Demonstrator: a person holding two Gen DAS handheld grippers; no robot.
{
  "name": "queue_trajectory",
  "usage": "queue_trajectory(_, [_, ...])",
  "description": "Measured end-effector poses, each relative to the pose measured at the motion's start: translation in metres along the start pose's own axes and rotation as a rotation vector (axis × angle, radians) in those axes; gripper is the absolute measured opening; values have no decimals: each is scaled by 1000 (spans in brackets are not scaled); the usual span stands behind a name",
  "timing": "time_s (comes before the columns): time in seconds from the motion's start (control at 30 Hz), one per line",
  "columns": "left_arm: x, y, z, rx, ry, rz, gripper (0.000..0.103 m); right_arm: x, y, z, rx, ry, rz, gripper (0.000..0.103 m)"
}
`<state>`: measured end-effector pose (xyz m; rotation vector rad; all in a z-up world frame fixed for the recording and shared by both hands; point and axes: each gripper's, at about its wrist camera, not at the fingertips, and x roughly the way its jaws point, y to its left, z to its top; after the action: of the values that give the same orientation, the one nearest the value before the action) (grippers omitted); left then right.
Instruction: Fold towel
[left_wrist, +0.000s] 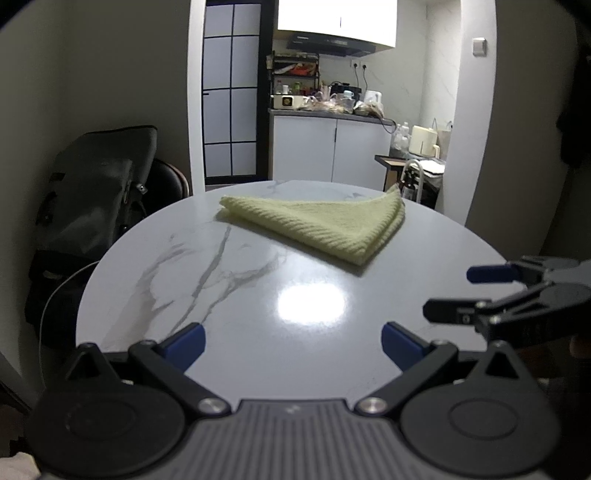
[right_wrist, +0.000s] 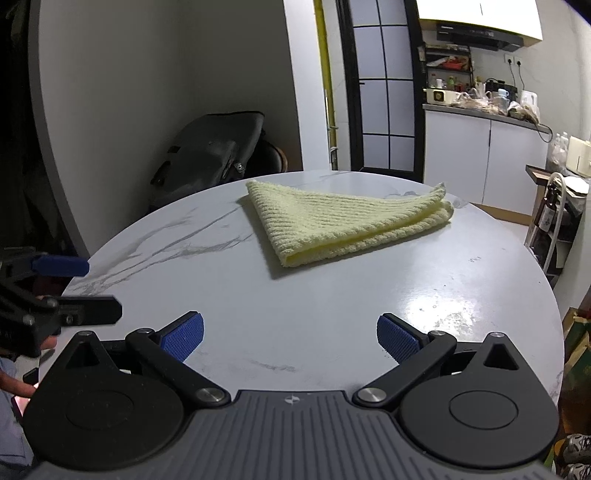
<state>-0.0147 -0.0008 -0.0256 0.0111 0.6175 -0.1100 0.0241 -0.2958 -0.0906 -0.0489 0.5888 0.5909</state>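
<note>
A: How do the fingers stand?

B: The left gripper (left_wrist: 293, 345) has its fingers (left_wrist: 184, 341) spread wide, with nothing between them. The right gripper (right_wrist: 290, 338) is the same, wide and empty. Both hang over the near edge of the tabletop (right_wrist: 332, 295).

A: Do they touch the towel?

B: No. The towel (right_wrist: 332, 221) lies well apart from both, on the far half of the tabletop. It is pale yellow, ribbed, folded in layers, flat, with one corner pointing to the grippers.

A: And around?

B: Behind the tabletop a dark bag (left_wrist: 99, 192) leans on a chair, and farther a kitchen counter (left_wrist: 328, 114) is crowded with small things.
</note>
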Motion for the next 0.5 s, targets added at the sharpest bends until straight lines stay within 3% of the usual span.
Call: queue_trajectory(0.5, [-3, -3, 3, -2, -3, 2, 103, -5, 8, -2, -46, -23, 17, 103])
